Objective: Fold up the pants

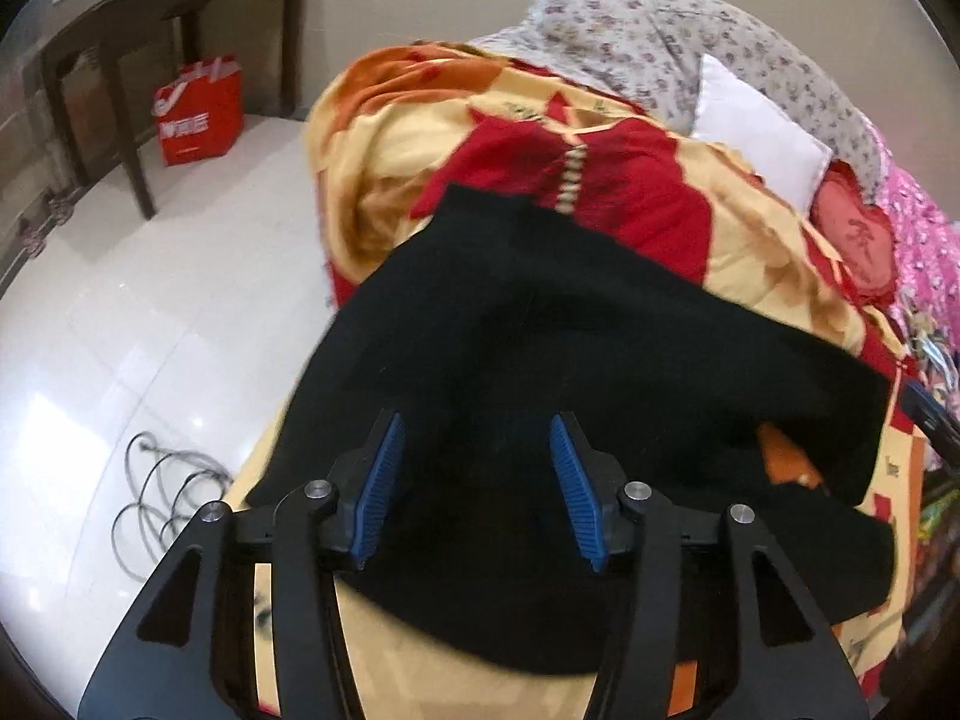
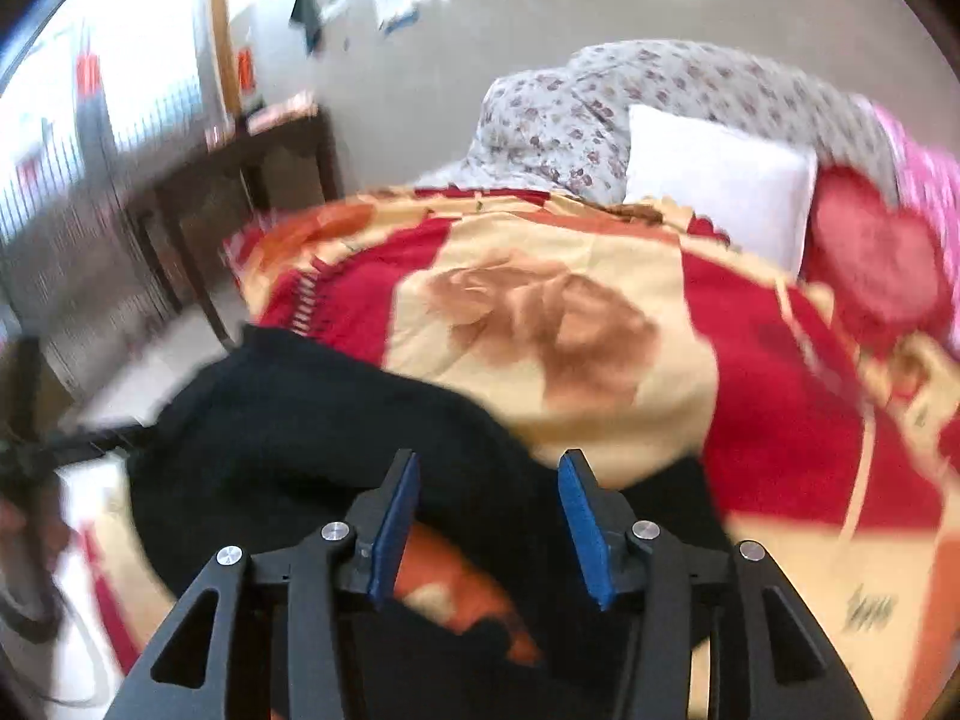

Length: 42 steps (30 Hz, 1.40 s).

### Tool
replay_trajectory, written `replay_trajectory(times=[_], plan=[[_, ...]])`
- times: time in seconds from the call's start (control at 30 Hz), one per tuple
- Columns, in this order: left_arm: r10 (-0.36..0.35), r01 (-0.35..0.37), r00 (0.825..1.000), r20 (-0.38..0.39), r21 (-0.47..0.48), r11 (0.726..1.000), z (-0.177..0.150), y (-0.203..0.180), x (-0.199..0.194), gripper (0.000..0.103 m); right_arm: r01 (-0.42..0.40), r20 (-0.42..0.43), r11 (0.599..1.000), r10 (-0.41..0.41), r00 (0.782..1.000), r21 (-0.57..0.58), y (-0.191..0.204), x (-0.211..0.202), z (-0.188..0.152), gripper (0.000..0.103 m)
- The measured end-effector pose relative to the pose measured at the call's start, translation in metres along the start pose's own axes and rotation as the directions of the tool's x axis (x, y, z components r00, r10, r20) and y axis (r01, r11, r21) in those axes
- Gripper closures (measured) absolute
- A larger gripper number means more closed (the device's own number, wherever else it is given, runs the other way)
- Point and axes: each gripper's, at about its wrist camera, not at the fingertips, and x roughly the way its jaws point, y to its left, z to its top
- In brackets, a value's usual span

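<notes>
Black pants [image 1: 570, 330] lie bunched and partly folded over on a red, yellow and orange blanket [image 1: 750, 240] that covers the bed. My left gripper [image 1: 476, 423] hovers over the near part of the pants with its blue pads apart and nothing pinched between them. In the blurred right wrist view the pants [image 2: 300, 420] lie at the lower left of the blanket [image 2: 540, 312]. My right gripper [image 2: 490, 459] stands open above their edge. A patch of orange blanket shows between its fingers.
A white pillow [image 1: 756, 132], a floral quilt [image 1: 660, 36] and a red heart cushion [image 1: 852, 234] lie at the far end of the bed. A dark wooden table [image 1: 180, 6], a red bag [image 1: 198, 114] and a coiled cable [image 1: 162, 498] are on the white floor to the left.
</notes>
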Motion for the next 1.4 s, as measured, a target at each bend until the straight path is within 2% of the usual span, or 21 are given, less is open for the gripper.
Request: replay_trajectory(times=[0.07,0.1,0.27,0.3,0.33,0.37,0.43,0.53,0.63,0.73,0.8,0.87,0.97,1.07,1.13,1.17,1.2,1.23,1.27,1.4], plan=[[-0.013,0.013,1.0,-0.011,0.013,1.0,0.011,-0.008,0.009,0.049,0.028,-0.04,0.998,-0.03,0.999,-0.062,0.0,0.02,0.012,0.056],[-0.023,0.023,1.0,-0.022,0.015,1.0,0.018,-0.011,0.017,0.046,0.021,-0.057,0.996,-0.026,0.998,-0.084,0.0,0.03,0.016,0.056],[-0.035,0.034,0.995,-0.094,-0.015,0.999,0.03,-0.013,0.057,0.045,-0.042,-0.208,0.983,0.005,0.978,-0.176,0.001,0.094,0.015,0.055],[-0.025,0.022,0.994,-0.11,-0.032,0.999,0.03,-0.01,0.065,0.045,-0.063,-0.228,0.984,0.024,0.973,-0.165,-0.001,0.1,0.011,0.059],[-0.023,0.019,0.993,-0.112,-0.041,0.999,0.03,-0.009,0.068,0.045,-0.088,-0.239,0.985,0.051,0.97,-0.147,-0.002,0.105,0.008,0.074],[-0.027,0.022,0.995,-0.098,-0.047,0.999,0.03,-0.007,0.067,0.045,-0.14,-0.238,0.985,0.113,0.965,-0.102,-0.006,0.105,0.006,0.08],[-0.033,0.028,0.995,-0.099,-0.051,0.998,0.03,-0.005,0.061,0.045,-0.177,-0.189,0.983,0.164,0.968,-0.05,-0.01,0.096,0.006,0.09],[-0.034,0.03,0.996,-0.085,-0.052,0.998,0.03,-0.002,0.049,0.045,-0.247,-0.07,0.969,0.248,0.966,0.013,-0.012,0.058,0.004,0.093],[-0.038,0.035,0.998,-0.047,-0.078,0.996,0.026,0.009,0.029,0.045,-0.311,0.008,0.949,0.312,0.95,-0.058,0.015,0.004,-0.01,0.094],[-0.052,0.051,0.999,-0.007,-0.122,0.991,0.02,0.026,0.006,0.045,-0.349,-0.005,0.921,0.354,0.935,-0.171,0.051,-0.03,-0.035,0.094],[-0.047,0.049,0.999,0.015,-0.136,0.99,0.014,0.036,-0.008,0.045,-0.382,-0.075,0.899,0.375,0.924,-0.212,0.071,-0.041,-0.069,0.094],[-0.049,0.053,0.998,0.03,-0.146,0.988,0.007,0.045,-0.02,0.045,-0.414,-0.155,0.885,0.387,0.909,-0.215,0.084,-0.036,-0.106,0.093],[-0.058,0.063,0.998,0.037,-0.146,0.987,-0.001,0.05,-0.03,0.045,-0.396,-0.229,0.902,0.354,0.907,-0.172,0.084,-0.023,-0.135,0.093],[-0.068,0.074,0.997,0.045,-0.15,0.986,-0.006,0.054,-0.039,0.045,-0.408,-0.208,0.902,0.376,0.903,-0.14,0.082,-0.03,-0.128,0.082],[-0.083,0.091,0.995,0.057,-0.165,0.982,-0.009,0.061,-0.043,0.045,-0.435,-0.169,0.892,0.414,0.895,-0.121,0.084,-0.039,-0.119,0.061],[-0.087,0.097,0.994,0.063,-0.177,0.979,-0.011,0.064,-0.043,0.043,-0.45,-0.133,0.886,0.436,0.89,-0.11,0.085,-0.045,-0.111,0.058],[-0.091,0.102,0.994,0.066,-0.187,0.977,-0.012,0.066,-0.043,0.033,-0.457,-0.113,0.882,0.446,0.888,-0.11,0.089,-0.047,-0.105,0.057],[-0.098,0.11,0.993,0.067,-0.201,0.973,-0.013,0.069,-0.042,0.031,-0.465,-0.1,0.878,0.456,0.884,-0.111,0.094,-0.046,-0.101,0.057],[-0.109,0.122,0.992,0.066,-0.218,0.968,-0.015,0.073,-0.04,0.03,-0.466,-0.093,0.877,0.458,0.884,-0.112,0.099,-0.045,-0.097,0.057],[-0.115,0.125,0.992,0.055,-0.253,0.959,-0.017,0.082,-0.033,0.03,-0.425,-0.068,0.894,0.419,0.905,-0.146,0.134,-0.025,-0.077,0.057]])
